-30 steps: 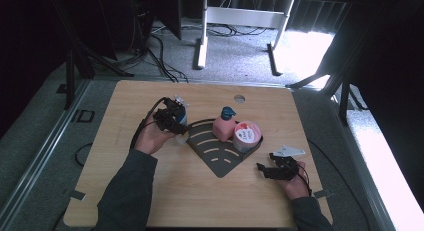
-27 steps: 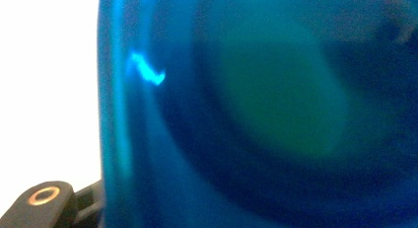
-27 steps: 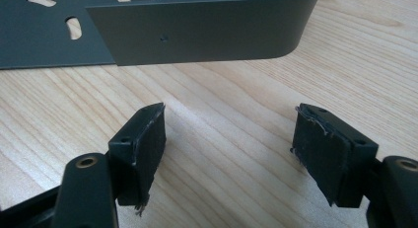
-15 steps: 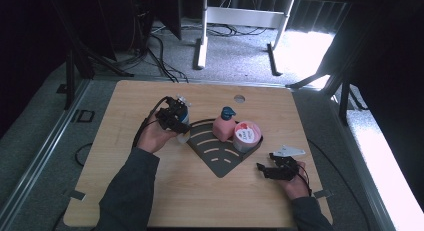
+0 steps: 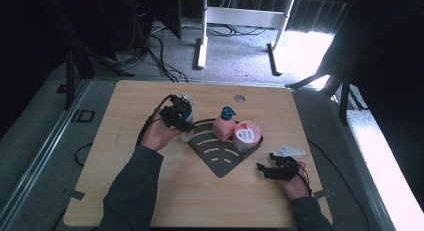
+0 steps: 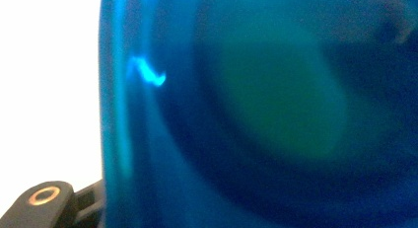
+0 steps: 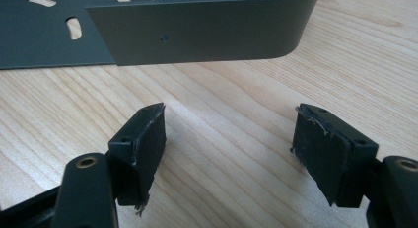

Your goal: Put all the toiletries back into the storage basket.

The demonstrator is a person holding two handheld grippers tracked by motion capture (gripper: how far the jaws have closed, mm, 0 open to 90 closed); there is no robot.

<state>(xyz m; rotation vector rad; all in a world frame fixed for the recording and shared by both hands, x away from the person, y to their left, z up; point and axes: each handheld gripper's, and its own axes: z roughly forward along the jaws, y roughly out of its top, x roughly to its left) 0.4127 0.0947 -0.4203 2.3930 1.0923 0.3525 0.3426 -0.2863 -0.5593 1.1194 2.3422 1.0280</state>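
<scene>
My left claw (image 5: 181,122) has barely shifted over the last second, clenched on one blue bottle (image 5: 187,111) at the left edge of the dark corner rack (image 5: 220,161), so placing it is pending. Inside stand one pink pump bottle (image 5: 223,129) and one pink tub (image 5: 246,135). My right claw (image 5: 265,170) rests released on the desk (image 5: 125,191).

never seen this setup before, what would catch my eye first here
The dark fan-shaped slotted rack at the table's middle, holding a pink pump bottle and a pink-lidded tub along its back wall. At its left edge, the left tool grips a blue bottle; the right tool rests open on bare wood.
</scene>
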